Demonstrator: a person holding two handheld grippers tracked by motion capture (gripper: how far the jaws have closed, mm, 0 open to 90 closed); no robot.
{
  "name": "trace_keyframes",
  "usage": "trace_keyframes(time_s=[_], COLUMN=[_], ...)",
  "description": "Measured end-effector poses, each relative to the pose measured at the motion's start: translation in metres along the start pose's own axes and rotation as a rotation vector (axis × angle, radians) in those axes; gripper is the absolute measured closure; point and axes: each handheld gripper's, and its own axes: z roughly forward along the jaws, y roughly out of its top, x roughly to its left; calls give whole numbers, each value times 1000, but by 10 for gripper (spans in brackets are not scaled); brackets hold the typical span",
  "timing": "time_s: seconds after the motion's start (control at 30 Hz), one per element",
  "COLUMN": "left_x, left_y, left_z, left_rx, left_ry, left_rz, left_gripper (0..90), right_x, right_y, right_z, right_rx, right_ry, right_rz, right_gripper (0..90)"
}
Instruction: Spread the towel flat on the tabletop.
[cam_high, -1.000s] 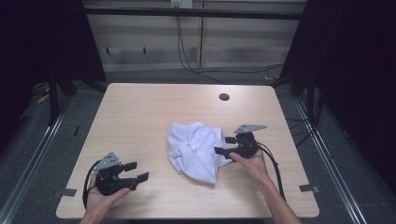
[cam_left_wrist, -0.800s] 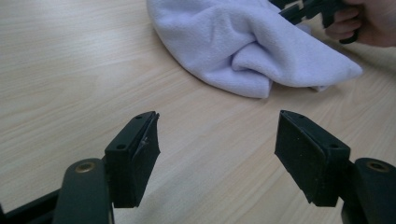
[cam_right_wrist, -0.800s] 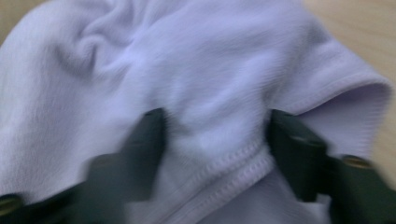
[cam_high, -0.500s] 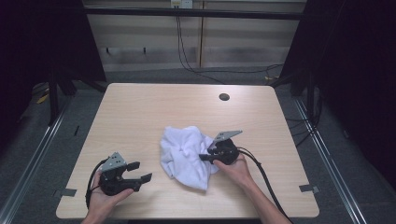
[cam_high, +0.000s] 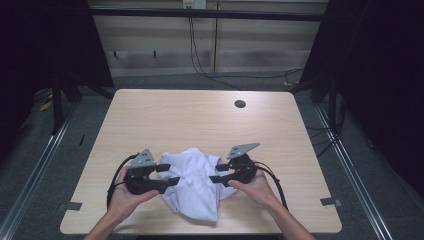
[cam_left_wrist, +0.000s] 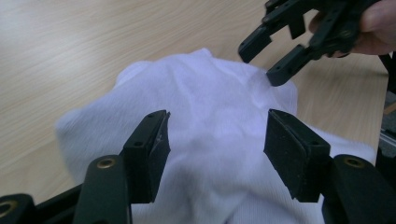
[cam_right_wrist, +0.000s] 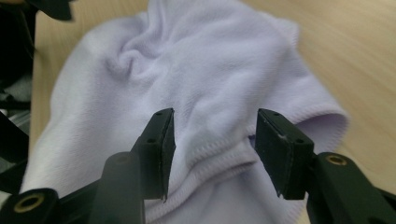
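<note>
Two hand-held grippers flank a crumpled white knitted cotton garment (cam_high: 192, 182) at the near edge of a pale wooden table (cam_high: 190, 117).

Left gripper (cam_high: 169, 175) has just been closing, right gripper (cam_high: 220, 173) reopening; both gape over cloth, gripping nothing. The fabric looks light, limp and floppy (best pinched at its stitched hem (cam_right_wrist: 219, 151)).

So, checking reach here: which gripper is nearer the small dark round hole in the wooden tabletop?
Right. The right gripper sits nearer, below the hole; the left gripper lies farther, down toward the left, across the crumpled white cloth.
</note>
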Motion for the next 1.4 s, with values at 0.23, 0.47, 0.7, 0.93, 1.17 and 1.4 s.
trace_keyframes(time_s=[0.23, 0.47, 0.7, 0.93, 1.17, 1.4], left_x=[2, 2, -4, 2, 7, 6], left_y=[7, -3, -6, -1, 37, 100], left_z=[39, 55, 58, 39, 10, -15], left_rx=[51, 90, 106, 3, -169, -303], left_ry=[-19, -33, 5, -34, -59, -18], left_rz=[6, 2, 36, -18, -43, 10], left_gripper=[533, 514, 716, 845, 848, 847], right_x=[-6, -1, 5, 0, 1, 1], right_y=[-23, -24, -19, -17, 16, 78], right_z=[-13, 7, 16, -1, -33, -81], right_rx=[11, 46, 21, -59, -204, -324], right_ry=[-11, 0, 4, 43, 41, -53], right_rz=[16, 3, -16, 29, 15, -65], right_gripper=[620, 591, 774, 786, 810, 825])
